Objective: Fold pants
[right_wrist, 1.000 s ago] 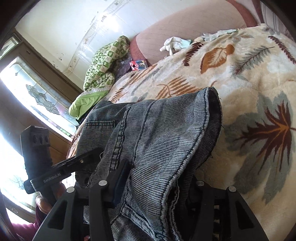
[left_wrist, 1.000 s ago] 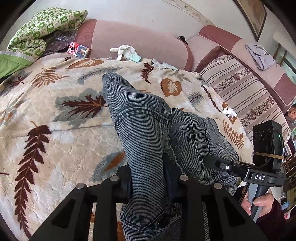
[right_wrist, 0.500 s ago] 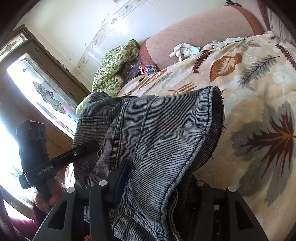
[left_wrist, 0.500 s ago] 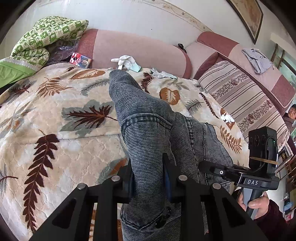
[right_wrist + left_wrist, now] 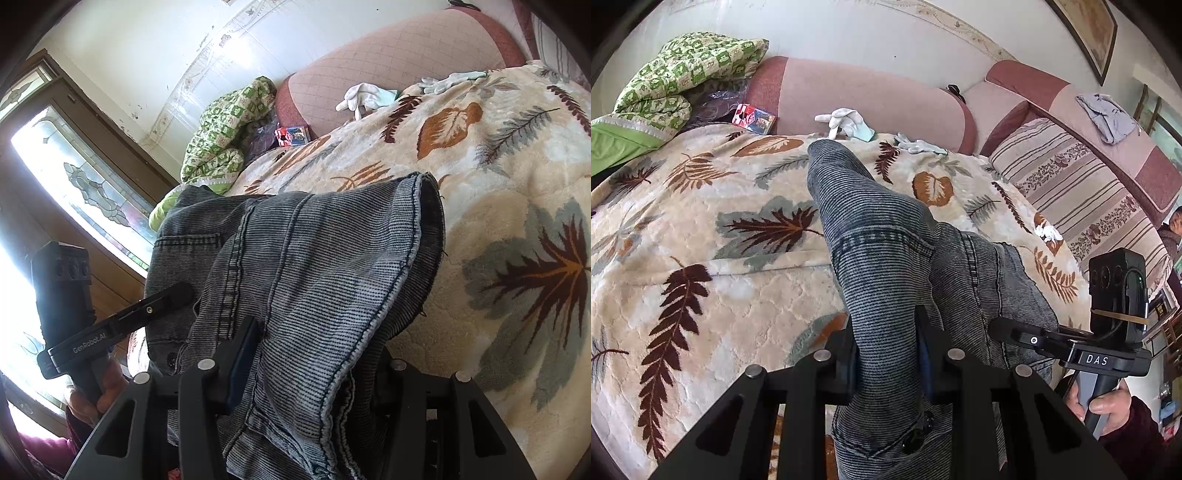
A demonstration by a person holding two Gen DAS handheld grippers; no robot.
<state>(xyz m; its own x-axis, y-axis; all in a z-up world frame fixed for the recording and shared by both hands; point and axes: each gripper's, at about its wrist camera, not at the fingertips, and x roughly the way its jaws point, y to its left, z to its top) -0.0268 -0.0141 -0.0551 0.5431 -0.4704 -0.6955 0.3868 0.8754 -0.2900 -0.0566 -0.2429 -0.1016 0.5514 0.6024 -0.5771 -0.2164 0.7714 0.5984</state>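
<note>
The grey striped denim pants (image 5: 879,258) lie partly lifted over a leaf-patterned blanket (image 5: 701,229). My left gripper (image 5: 886,332) is shut on a bunched fold of them, with the button end hanging below the fingers. In the right wrist view the pants (image 5: 314,258) drape over my right gripper (image 5: 317,343), shut on a thick bundle near the hem; its right finger is hidden under the cloth. Each gripper shows in the other's view, held by a hand: the right gripper (image 5: 1027,334) beside the pants, the left gripper (image 5: 166,299) at the waistband.
A pink sofa back (image 5: 868,96) borders the blanket's far edge. White gloves (image 5: 842,118), a small red box (image 5: 753,118) and a green quilt (image 5: 683,70) lie along it. A striped cushion (image 5: 1071,184) sits right, a window (image 5: 74,177) left, a person (image 5: 1174,225) at the right edge.
Both grippers keep their hold on the pants. The views have shifted only slightly; the pants hang much as before.
</note>
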